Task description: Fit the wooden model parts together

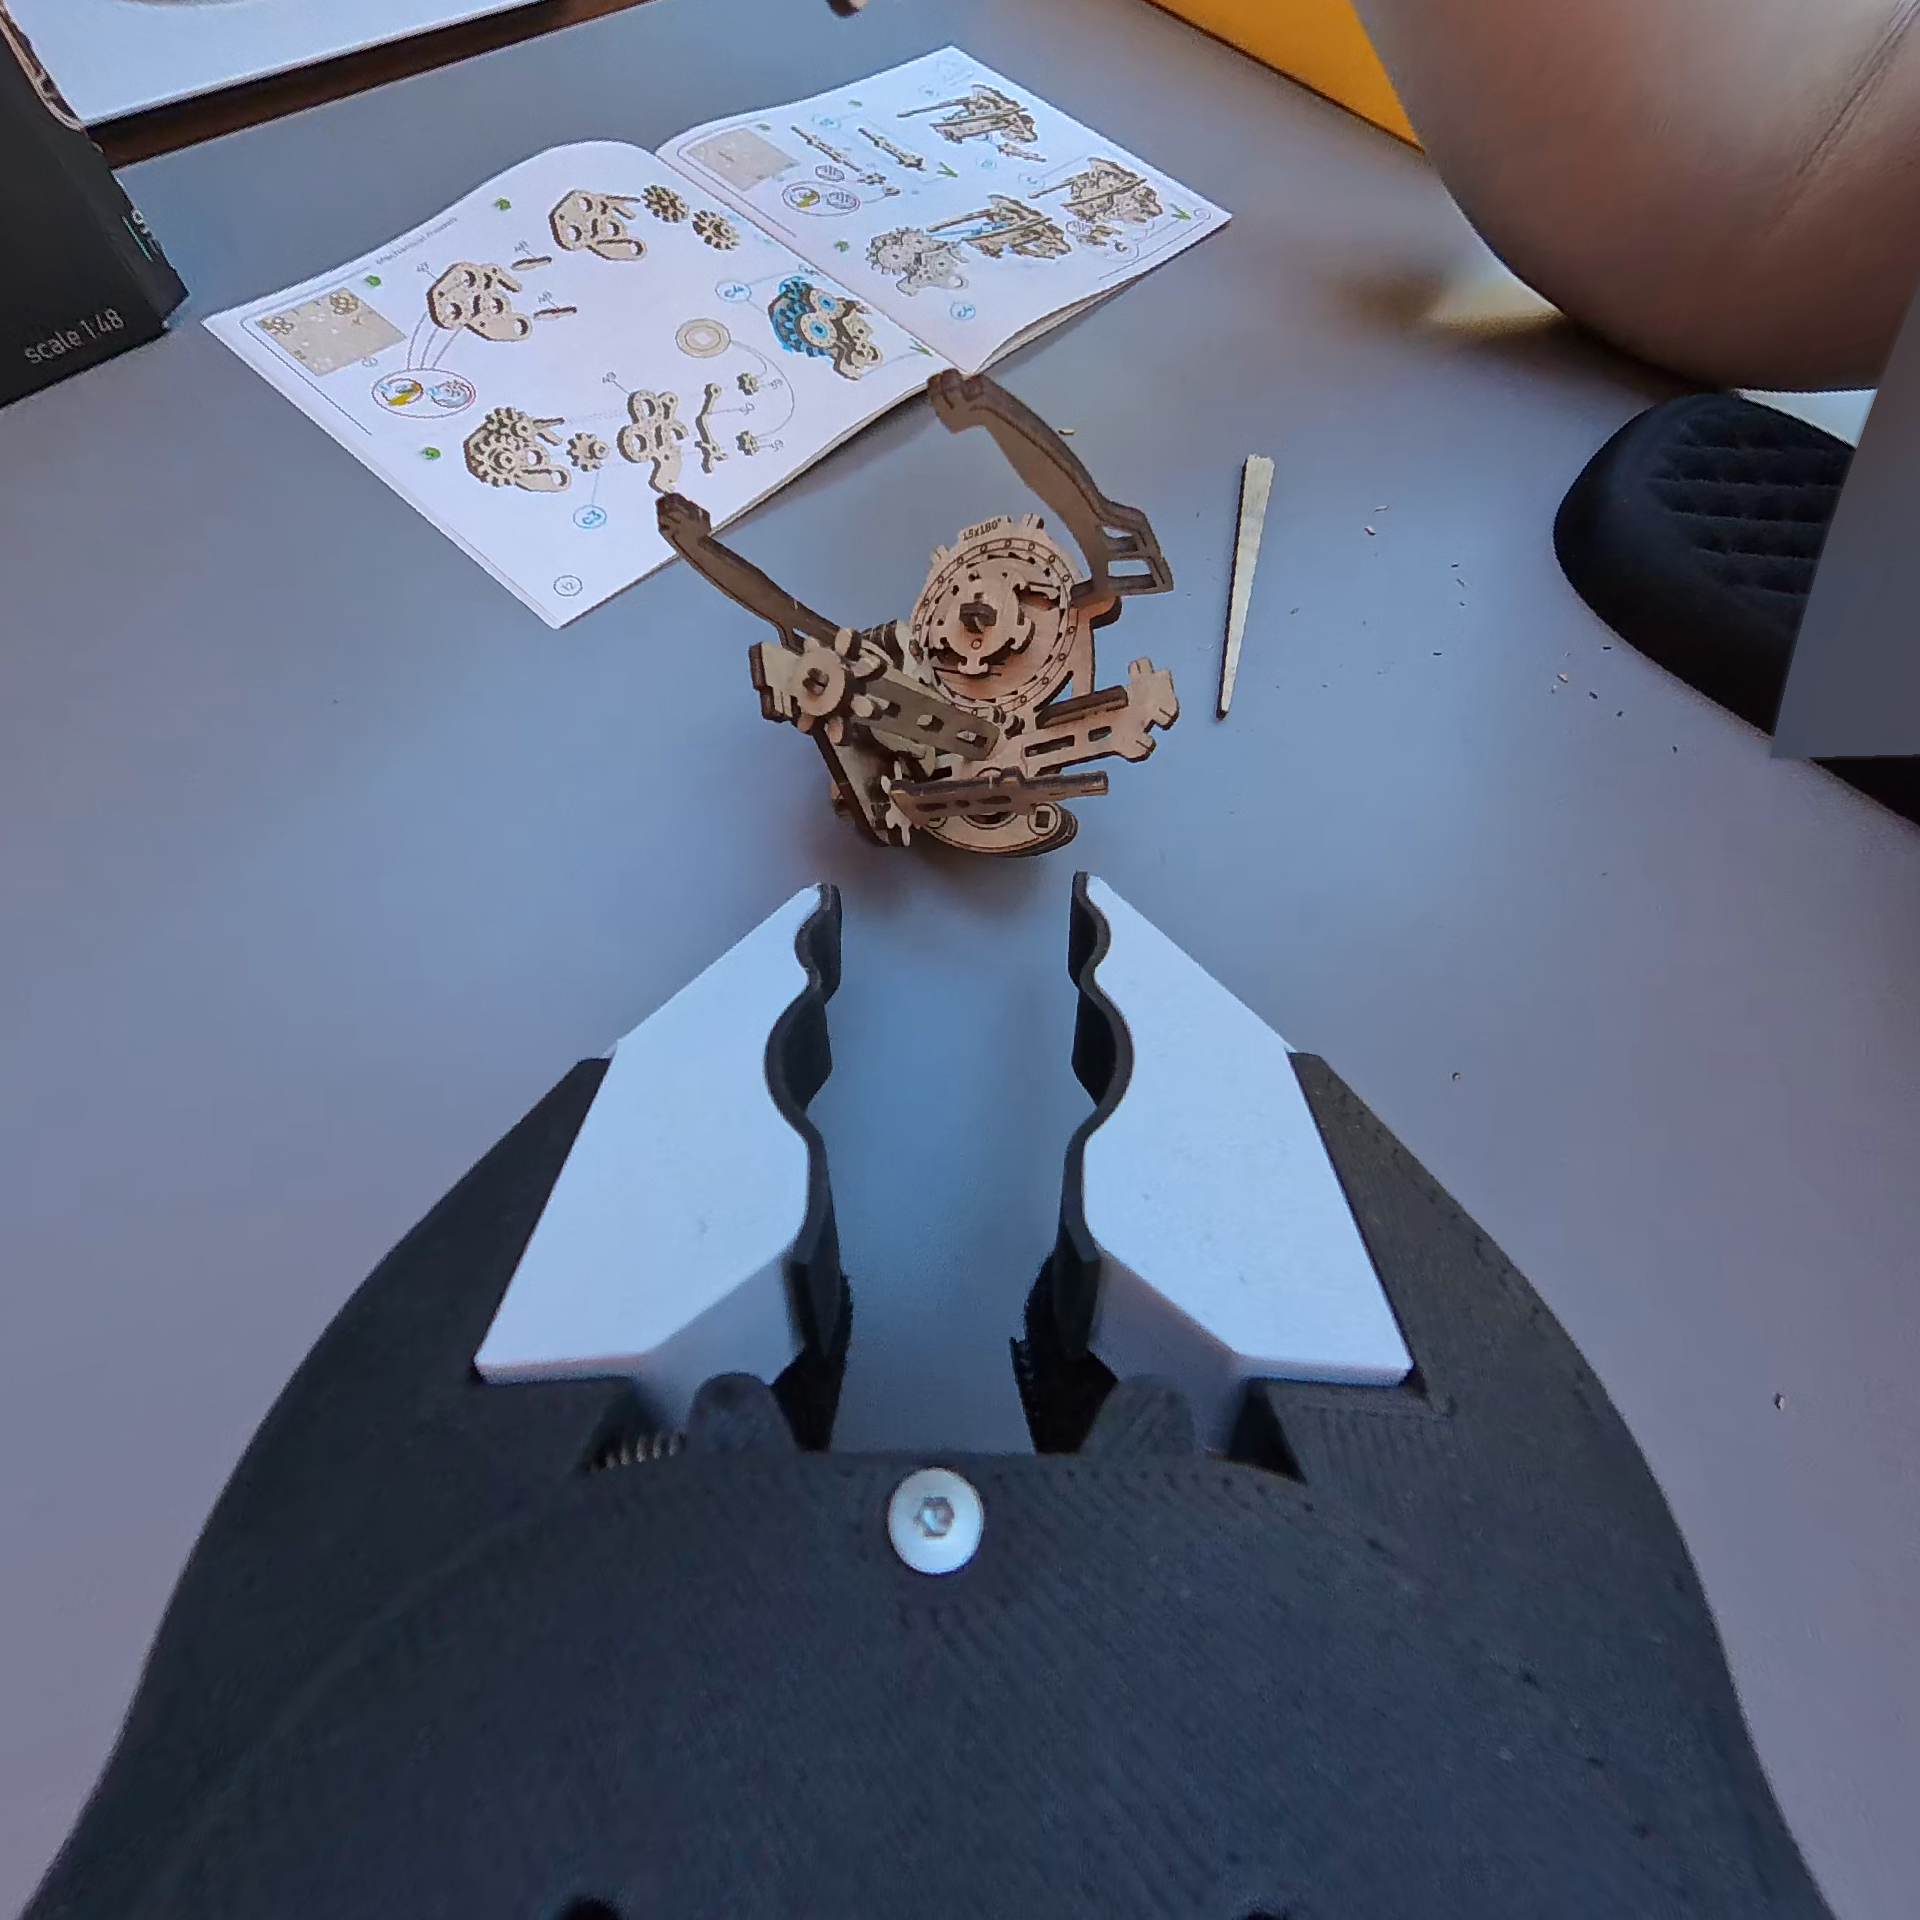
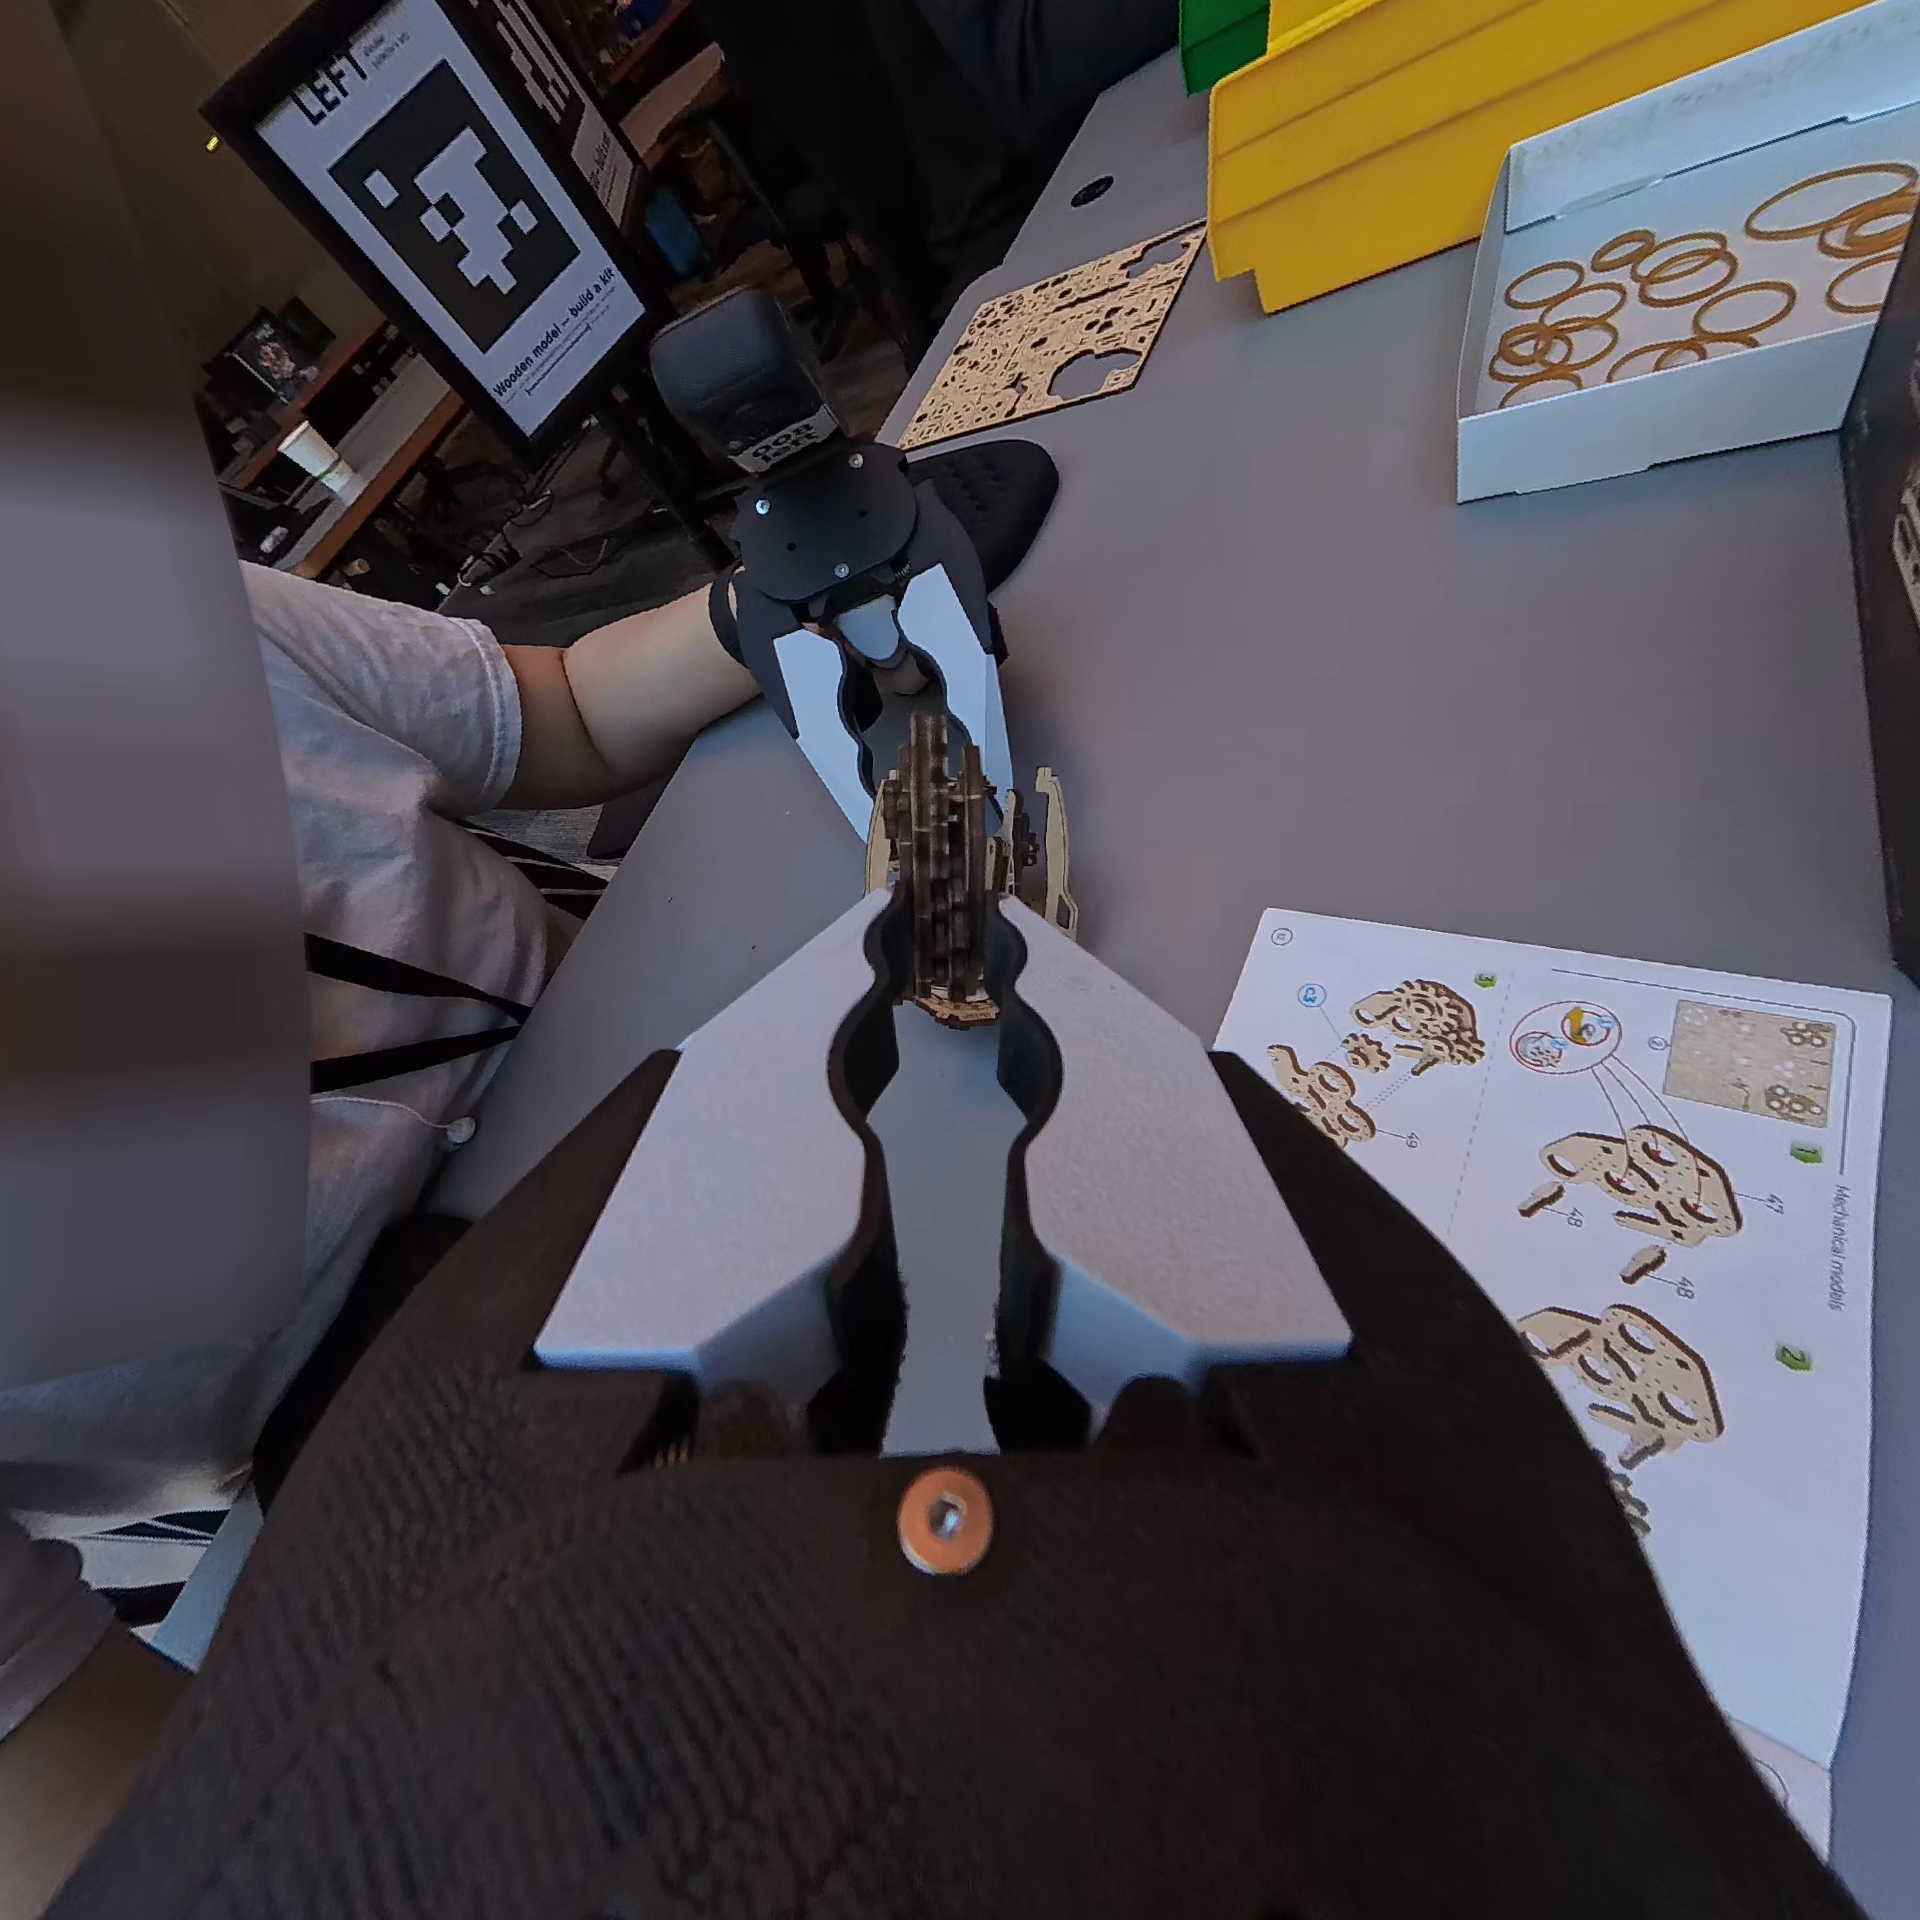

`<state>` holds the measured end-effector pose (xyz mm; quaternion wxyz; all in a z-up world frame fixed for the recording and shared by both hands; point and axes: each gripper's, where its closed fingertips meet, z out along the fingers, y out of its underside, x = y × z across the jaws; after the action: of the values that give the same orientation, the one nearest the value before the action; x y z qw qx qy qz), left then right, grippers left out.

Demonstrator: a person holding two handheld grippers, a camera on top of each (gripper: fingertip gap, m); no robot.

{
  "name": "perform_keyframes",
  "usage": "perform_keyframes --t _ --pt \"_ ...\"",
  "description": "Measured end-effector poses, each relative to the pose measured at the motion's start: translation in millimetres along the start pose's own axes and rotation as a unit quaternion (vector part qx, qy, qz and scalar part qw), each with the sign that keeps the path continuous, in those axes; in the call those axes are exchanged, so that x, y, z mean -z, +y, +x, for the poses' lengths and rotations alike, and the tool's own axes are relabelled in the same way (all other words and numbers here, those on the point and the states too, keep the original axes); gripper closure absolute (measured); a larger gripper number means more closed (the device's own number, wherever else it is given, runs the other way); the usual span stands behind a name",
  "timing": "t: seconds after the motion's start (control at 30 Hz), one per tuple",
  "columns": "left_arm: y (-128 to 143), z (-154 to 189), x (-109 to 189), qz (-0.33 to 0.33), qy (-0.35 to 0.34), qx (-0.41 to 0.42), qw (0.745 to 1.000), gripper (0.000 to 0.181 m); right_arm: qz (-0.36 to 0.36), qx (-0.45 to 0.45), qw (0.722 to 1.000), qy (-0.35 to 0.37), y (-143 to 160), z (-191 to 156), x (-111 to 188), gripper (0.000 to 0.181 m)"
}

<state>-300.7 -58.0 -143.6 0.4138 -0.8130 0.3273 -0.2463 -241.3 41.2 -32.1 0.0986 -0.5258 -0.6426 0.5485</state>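
A part-built wooden model [image 1: 961,675] with gears, a round disc and two curved arms stands on the grey table [image 1: 364,831]. My left gripper [image 1: 954,899] is open and empty, its tips just short of the model. In the right wrist view my right gripper [image 2: 948,914] is shut on a dark wooden gear block [image 2: 940,831], held above the table. Beyond the block, pale parts of the model [image 2: 1051,831] show, and behind them the left gripper's white fingers [image 2: 810,707]. The right gripper itself is out of the left wrist view.
An open instruction booklet [image 1: 675,312] lies beyond the model, also in the right wrist view [image 2: 1558,1195]. A wooden stick [image 1: 1247,582], a black wrist rest [image 1: 1683,540], a black box [image 1: 62,260] and a person's arm [image 1: 1714,156] are around. A punched wooden sheet [image 2: 1060,332], yellow bins [image 2: 1403,156] and a white box of rings [image 2: 1683,301] sit farther off. The tips of one gripper are about 15 centimetres away from the tips of the other.
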Motion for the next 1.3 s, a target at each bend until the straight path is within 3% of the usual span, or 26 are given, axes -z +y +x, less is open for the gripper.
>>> perform_keyframes --t 0.53,1.3 --pt "-1 -1 1 0.001 -0.010 -0.008 1.000 0.137 -0.020 -0.009 1.000 -0.023 10 1 -21 0.170" --pt "-5 0 -1 0.012 -0.018 -0.015 1.000 0.134 -0.033 -0.067 0.990 -0.119 41 0 -80 0.170"
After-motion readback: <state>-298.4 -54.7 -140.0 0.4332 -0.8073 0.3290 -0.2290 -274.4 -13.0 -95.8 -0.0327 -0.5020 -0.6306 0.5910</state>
